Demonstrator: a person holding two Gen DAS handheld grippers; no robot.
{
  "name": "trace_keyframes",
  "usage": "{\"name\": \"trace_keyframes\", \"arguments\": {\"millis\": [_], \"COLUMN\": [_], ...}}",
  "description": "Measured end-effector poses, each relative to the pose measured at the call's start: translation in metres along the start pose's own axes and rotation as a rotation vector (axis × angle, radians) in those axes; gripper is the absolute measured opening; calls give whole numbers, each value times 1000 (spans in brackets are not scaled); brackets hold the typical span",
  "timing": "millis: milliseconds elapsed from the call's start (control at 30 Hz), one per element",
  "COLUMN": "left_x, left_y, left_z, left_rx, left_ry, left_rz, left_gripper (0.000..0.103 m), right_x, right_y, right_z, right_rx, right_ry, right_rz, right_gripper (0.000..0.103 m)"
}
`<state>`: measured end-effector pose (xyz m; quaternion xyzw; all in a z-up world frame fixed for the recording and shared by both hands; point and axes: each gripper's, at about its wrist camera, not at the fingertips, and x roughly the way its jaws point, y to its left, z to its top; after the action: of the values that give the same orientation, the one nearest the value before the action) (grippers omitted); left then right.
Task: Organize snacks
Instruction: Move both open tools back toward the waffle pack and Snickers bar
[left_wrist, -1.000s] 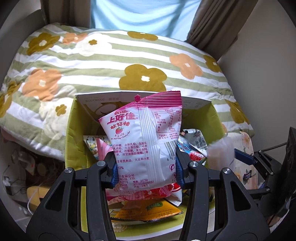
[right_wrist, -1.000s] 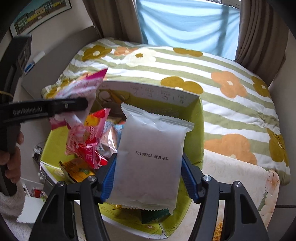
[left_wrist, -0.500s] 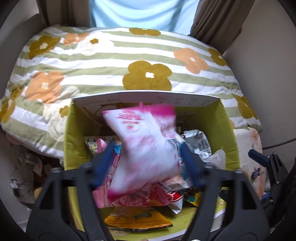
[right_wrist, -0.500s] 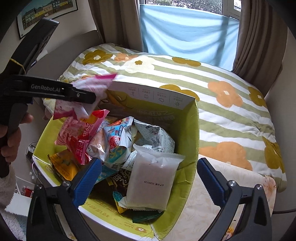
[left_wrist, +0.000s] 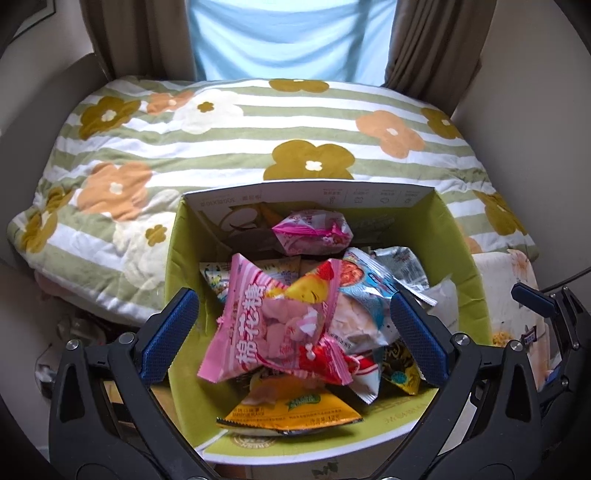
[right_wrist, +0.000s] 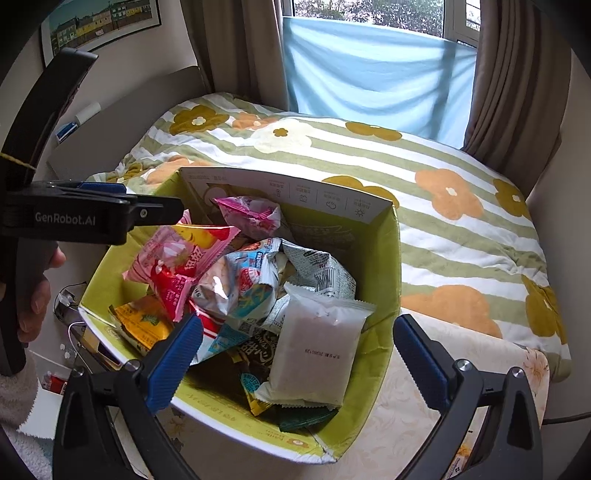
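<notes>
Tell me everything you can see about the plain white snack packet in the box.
The white snack packet is a flat, frosted, pillow-style plastic pouch with crimped zigzag seals at both ends and one small line of printed text with a date code. It looks sealed and full. It leans tilted against the green inner wall of the cardboard box, resting on other wrappers, with a crumpled white-and-blue bag just behind it. Neither gripper touches it.
</notes>
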<state>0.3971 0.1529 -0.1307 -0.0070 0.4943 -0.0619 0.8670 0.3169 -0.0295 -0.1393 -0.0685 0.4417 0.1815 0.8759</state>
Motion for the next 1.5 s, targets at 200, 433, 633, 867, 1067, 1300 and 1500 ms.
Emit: {"name": "trace_keyframes", "arguments": {"millis": [200,433,633,867,1067,1300,1500], "left_x": [-24,-57,-77,-80,-72,-37,18], "left_y": [-3,-29,-86,-175,-241,-301,-335], "left_z": [-13,-24,-45,-84,-115,-149,-176], "left_rx": [0,10,48,73,63,76,88], "left_ry": [-56,-125,-152,-139,-101,-38,52], "left_rz": [-37,-54,-65,-115,-152,-148,-181], "left_gripper": [103,103,103,103,103,103,103], "right_x": [-25,-67,-110,-154,-180,-177,-150], "right_y": [-1,-17,-53,-109,-160,-210,-239], "right_z": [-7,-18,-47,-99,-144,-192,-229], "right_rx": [38,65,111,150,191,254,323], "right_ry": [-67,-101,-146,-151,-128,-85,-58], "right_rz": [-35,-92,-129,-199,-226,-228,-234], "right_gripper": [102,102,102,102,102,102,102]}}
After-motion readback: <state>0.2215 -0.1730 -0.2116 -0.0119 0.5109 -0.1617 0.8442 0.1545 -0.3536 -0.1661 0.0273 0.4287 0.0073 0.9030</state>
